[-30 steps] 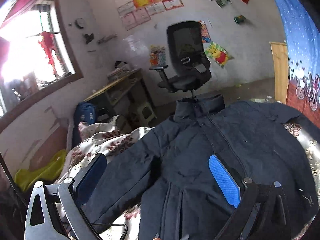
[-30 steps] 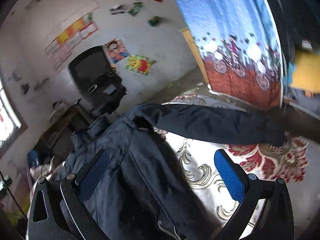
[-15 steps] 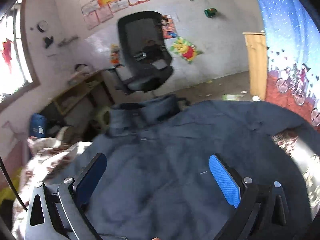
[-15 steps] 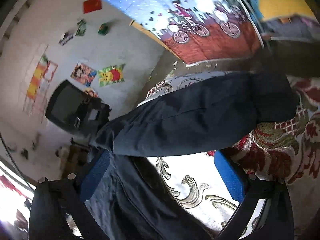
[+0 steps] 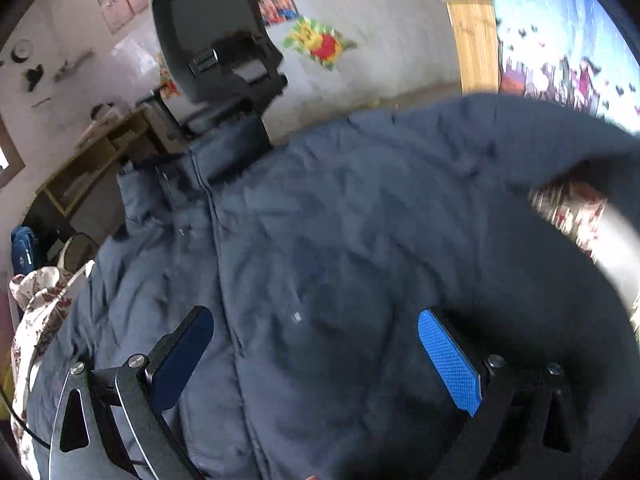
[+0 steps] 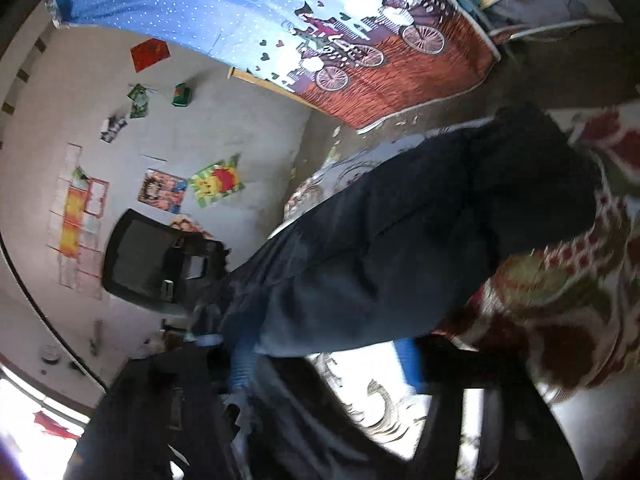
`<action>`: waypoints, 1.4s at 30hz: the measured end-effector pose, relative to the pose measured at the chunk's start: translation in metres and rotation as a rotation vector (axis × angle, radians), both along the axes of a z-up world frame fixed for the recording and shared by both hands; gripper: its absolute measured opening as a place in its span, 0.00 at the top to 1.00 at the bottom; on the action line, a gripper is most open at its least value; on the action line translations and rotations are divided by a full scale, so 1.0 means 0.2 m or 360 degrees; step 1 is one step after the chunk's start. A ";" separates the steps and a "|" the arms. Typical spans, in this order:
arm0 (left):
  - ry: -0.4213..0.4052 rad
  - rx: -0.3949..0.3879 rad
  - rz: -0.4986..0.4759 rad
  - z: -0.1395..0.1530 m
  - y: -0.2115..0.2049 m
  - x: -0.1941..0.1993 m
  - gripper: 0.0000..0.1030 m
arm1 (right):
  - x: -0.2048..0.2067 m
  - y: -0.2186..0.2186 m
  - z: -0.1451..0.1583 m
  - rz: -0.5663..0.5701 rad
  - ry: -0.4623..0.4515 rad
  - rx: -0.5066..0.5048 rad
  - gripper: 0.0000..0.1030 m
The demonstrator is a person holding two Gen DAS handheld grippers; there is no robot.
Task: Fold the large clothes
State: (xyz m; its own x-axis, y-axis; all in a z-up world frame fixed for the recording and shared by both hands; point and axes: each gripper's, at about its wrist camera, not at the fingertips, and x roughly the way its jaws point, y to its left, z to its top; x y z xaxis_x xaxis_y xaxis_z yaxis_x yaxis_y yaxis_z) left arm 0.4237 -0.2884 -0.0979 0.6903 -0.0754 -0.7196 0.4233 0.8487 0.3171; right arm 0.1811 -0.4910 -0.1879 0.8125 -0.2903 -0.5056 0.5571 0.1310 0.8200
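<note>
The jacket is dark navy, padded and lightly wrinkled, and is lying front side up on a bed covered by a floral bedspread. Its stand-up collar is pointing away from the left gripper, and a closed centre seam is running from the collar down toward that gripper. The left gripper is hanging just above the chest area with its jaws spread wide; nothing is sitting between its blue pads.

The right wrist view is showing what the left view is not: one sleeve is stretching out sideways across the bedspread, directly ahead of the right gripper. The right gripper's jaws have just been closing, and the lower edge of the sleeve is lying between them; motion blur is making it impossible to tell whether the pads are pressing on the cloth.

Only the left view is showing the collar and the full chest. Beyond the jacket, an office chair is standing near the wall.
</note>
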 end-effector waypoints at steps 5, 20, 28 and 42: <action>0.0061 -0.0077 0.0049 0.00 0.05 0.03 0.00 | 0.07 -0.03 0.10 0.0034 0.0154 -0.0189 0.93; -0.0239 -0.0433 0.0483 0.77 1.01 -0.02 0.00 | 0.64 0.46 1.24 0.0547 0.0240 -0.1603 0.95; -0.0207 -0.0514 0.0674 0.79 1.65 -0.05 0.00 | 1.01 1.13 1.35 0.1178 0.0157 -0.1940 0.95; -0.0068 -0.0695 0.0816 0.54 2.10 -0.06 0.00 | 1.32 1.77 0.66 0.2012 0.0493 -0.2016 0.70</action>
